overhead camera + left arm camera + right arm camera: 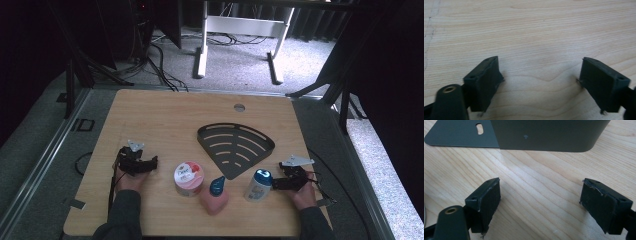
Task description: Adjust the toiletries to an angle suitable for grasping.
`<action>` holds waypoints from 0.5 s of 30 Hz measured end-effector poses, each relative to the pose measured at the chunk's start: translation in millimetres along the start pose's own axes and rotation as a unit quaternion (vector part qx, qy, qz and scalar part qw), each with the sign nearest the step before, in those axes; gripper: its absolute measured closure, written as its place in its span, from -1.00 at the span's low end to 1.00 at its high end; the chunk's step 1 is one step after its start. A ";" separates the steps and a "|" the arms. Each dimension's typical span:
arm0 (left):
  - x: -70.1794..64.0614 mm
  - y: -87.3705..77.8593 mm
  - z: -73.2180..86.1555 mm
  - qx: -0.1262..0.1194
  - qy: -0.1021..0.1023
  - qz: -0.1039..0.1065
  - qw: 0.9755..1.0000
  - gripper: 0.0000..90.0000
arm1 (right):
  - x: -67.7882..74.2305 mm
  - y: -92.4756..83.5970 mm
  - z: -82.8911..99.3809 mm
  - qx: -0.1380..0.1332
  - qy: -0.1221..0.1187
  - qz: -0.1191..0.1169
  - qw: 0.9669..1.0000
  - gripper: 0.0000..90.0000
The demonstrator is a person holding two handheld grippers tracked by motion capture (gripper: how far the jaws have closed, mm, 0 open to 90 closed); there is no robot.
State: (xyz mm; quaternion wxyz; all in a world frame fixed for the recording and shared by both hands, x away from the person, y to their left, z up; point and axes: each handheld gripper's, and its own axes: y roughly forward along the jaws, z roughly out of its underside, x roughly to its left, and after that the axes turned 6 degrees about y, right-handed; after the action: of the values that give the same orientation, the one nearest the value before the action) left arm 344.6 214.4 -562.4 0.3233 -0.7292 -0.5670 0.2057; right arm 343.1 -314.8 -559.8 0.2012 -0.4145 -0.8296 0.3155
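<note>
Both grippers, left gripper (150, 161) and right gripper (278, 184), rest spread and empty on the bench (165, 115); the white bottle (257, 185) just beside the right one stands upright, cap up.

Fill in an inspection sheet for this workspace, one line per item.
Surface: pale wooden tabletop, round hole near far edge.
Job's things: black slotted fan-shaped metal tray; round pink-lidded tub; pink bottle with teal cap; white bottle with blue cap, beside right gripper.
Clutter: nothing seen.
Grippers: left gripper open, empty, over bare wood; right gripper open, empty, facing the tray's wall.
Cables: black leads trailing from grippers; more on carpet.
Surroundings: grey carpet, white desk frame.
</note>
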 end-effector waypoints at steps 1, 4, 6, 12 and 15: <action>-0.6 -1.0 -0.3 0.000 0.001 0.001 1.000 -0.50 | -0.1 0.0 0.0 0.000 -0.001 0.000 1.000 -0.64; -1.6 -4.5 -0.8 -0.002 0.008 0.011 1.000 -0.01 | 0.0 0.0 0.0 0.000 0.000 0.000 1.000 -0.64; -2.0 -5.9 -1.1 -0.002 0.007 0.026 1.000 0.04 | -0.1 0.1 -0.1 0.000 0.000 0.000 1.000 -0.64; -0.5 -11.5 -2.8 -0.021 -0.009 0.059 0.998 0.13 | -0.2 0.0 -0.1 0.000 0.000 0.001 1.000 -0.63; -1.9 -17.7 -4.4 -0.042 -0.008 0.073 0.996 0.17 | 0.1 -0.8 0.3 -0.001 0.003 0.004 1.000 -0.58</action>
State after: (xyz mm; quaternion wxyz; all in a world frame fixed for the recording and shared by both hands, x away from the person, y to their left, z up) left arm 334.7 214.1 -546.9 0.2721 -0.7797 -0.5231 0.2108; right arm 342.5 -315.3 -559.5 0.2018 -0.4186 -0.8280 0.3139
